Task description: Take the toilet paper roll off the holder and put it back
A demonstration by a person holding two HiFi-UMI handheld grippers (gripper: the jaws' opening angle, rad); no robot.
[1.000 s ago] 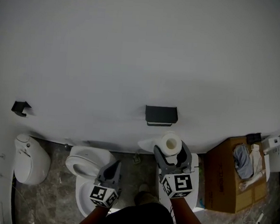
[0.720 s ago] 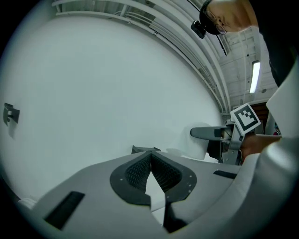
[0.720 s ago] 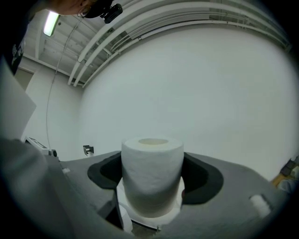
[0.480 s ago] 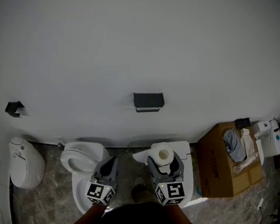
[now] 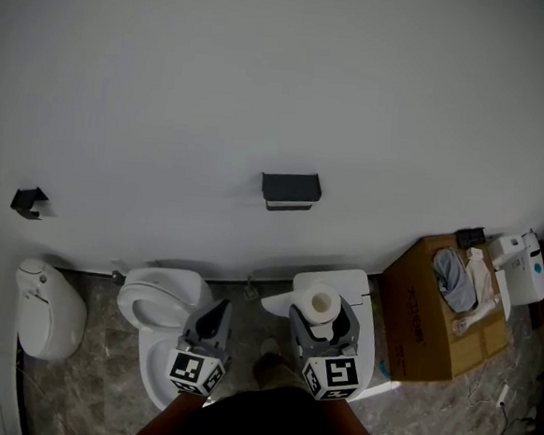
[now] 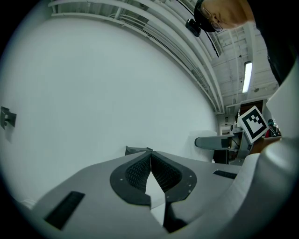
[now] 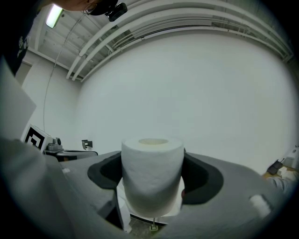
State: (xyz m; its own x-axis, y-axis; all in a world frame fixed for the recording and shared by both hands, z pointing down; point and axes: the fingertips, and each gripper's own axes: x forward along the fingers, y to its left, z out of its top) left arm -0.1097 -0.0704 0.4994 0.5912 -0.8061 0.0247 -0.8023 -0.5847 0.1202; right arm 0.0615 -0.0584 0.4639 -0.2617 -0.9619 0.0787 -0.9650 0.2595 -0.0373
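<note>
Lower centre, your right gripper (image 5: 323, 314) clasps the toilet paper roll (image 7: 152, 175) by its curved sides (likely light, soft, crushable): squeeze gently.

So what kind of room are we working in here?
Looks like a bathroom, perhaps a mock-up: a toilet on the floor, a black holder on the wall, and a toilet paper roll.

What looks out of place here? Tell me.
The toilet paper roll is off the wall holder, clamped upright in the right claw; the holder shows no roll. An open cardboard box of crumpled cloth looks untidy.
</note>
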